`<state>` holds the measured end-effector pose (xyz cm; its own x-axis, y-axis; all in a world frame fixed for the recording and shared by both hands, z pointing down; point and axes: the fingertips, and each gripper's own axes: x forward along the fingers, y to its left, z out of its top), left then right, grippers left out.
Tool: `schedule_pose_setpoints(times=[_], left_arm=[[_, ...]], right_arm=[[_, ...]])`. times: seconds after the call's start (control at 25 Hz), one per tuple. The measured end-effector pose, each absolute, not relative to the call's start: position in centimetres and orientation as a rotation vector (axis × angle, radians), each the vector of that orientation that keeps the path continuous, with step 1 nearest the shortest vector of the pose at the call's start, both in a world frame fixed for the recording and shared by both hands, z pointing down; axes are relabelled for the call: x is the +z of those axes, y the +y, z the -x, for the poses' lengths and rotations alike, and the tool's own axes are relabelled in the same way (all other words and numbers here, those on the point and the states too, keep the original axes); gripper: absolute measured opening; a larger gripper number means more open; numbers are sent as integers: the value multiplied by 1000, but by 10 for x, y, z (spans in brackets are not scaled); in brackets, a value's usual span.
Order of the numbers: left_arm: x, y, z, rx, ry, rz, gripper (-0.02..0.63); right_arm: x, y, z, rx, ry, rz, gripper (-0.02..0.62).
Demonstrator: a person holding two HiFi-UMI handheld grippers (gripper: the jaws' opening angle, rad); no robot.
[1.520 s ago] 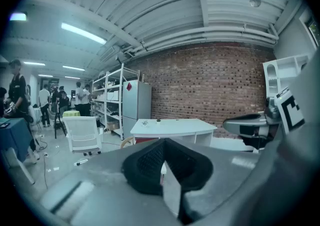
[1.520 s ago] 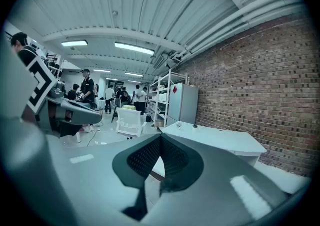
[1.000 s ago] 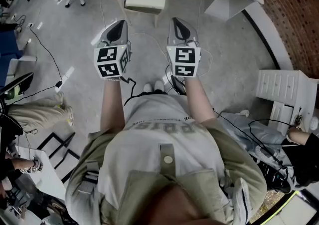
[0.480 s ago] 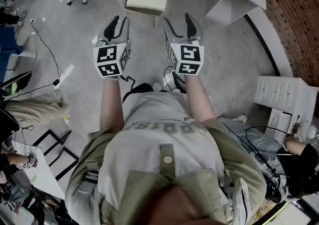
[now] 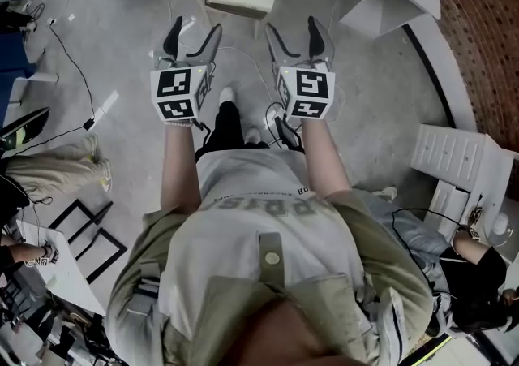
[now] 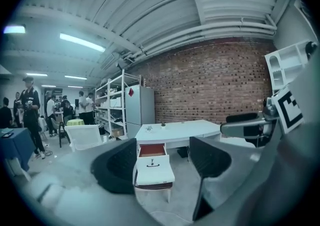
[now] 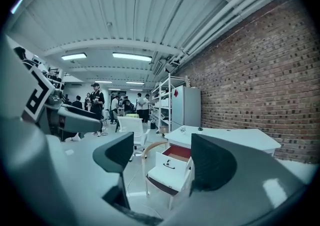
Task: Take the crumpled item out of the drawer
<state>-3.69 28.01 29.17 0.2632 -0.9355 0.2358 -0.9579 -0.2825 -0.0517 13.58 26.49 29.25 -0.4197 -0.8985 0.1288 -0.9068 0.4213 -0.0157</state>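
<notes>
Head view: camera on person's head, faces steeply down over own torso; left gripper [image 5: 193, 36] and right gripper [image 5: 293, 36] close below, floor [image 5: 381, 96] farther. Left gripper view, right gripper view: each camera rides behind own jaws, faces near level, forward. Both jaws just opened wide, nothing between; gap frames open drawer [image 6: 152, 162] well ahead of gripper, bench [image 6: 180, 130] beyond. All three views share drawer; each gripper view catches other gripper at edge.

Light grey lettered T-shirt [image 5: 259, 218], olive vest [image 5: 146, 275], black-and-white marker cubes [image 5: 180, 95] [image 5: 306, 94]
</notes>
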Motion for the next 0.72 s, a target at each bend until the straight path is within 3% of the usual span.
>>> schedule_pose_setpoints(times=[0.72], left_arm=[[304,106,101,401,-1716,-2437,337]], right_arm=[[302,107,-79,150,-2506,-1662,348]])
